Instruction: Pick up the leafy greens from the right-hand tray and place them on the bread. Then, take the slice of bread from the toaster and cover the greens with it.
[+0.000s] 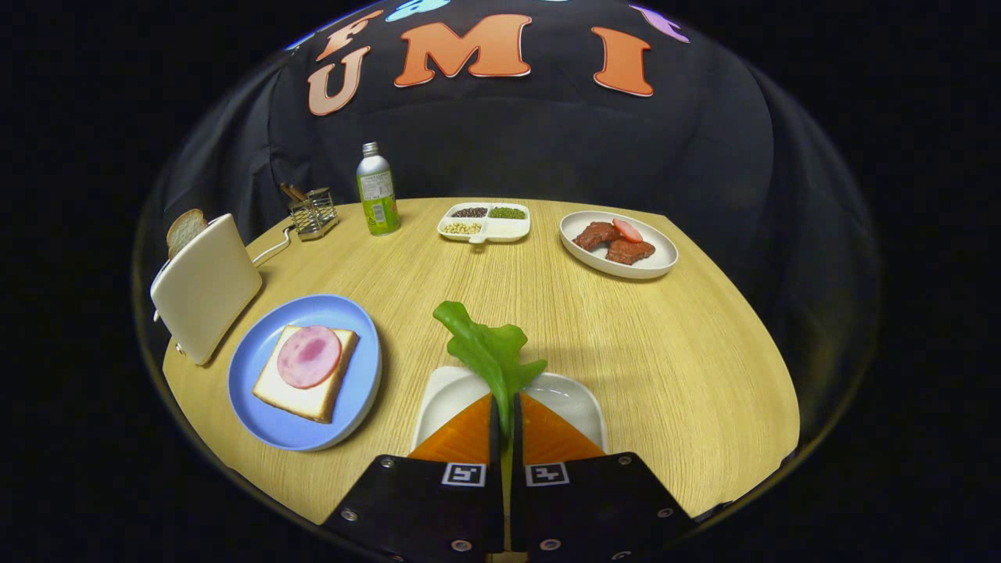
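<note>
Gripper (505,407) closed on a lettuce leaf (489,348), held above a white tray (583,403) at lower centre.

Fingers (469,434) pressed together on the leaf stem, pointing forward and slightly down over the wooden table (672,344); leaf standing up and leaning left beyond the tips. Left of the tray, a blue plate (262,407) with a bread slice (301,391) topped by a round of ham (309,356). At upper left, a cream toaster (205,288) with a second slice (185,229) in its slot. Across the far edge, a wire rack (313,213), a bottle (377,190), a divided dish (485,222) and a plate of meat (618,243).
</note>
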`<action>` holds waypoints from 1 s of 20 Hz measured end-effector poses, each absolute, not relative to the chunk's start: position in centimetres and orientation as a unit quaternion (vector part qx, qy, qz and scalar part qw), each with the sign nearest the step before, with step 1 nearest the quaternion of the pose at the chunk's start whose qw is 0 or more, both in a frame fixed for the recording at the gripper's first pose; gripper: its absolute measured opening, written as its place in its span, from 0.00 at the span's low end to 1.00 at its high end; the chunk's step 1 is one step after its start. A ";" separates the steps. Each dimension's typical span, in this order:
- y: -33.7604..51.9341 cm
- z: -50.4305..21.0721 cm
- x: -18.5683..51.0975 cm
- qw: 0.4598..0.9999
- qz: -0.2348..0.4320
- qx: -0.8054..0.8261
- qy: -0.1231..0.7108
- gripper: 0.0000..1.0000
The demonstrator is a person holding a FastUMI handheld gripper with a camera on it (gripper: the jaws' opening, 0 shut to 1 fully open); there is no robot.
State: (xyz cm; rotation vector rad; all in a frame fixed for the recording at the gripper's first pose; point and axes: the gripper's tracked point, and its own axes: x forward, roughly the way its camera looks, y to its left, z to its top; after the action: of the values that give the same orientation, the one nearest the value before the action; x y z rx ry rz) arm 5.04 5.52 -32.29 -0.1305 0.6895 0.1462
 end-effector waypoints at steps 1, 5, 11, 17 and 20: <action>6.0 -31.7 5.0 0.938 0.073 -0.062 0.333 0.04; 8.3 -29.7 4.7 0.941 0.086 -0.061 0.321 0.04; 13.4 -28.4 3.9 0.938 0.122 -0.075 0.315 0.04; 18.6 -28.4 3.2 0.932 0.159 -0.084 0.314 0.04; 20.7 -28.7 3.0 0.929 0.171 -0.086 0.316 0.04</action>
State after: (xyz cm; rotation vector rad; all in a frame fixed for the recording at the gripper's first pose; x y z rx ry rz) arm 2.96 20.67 -28.74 -0.1769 0.6479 0.3501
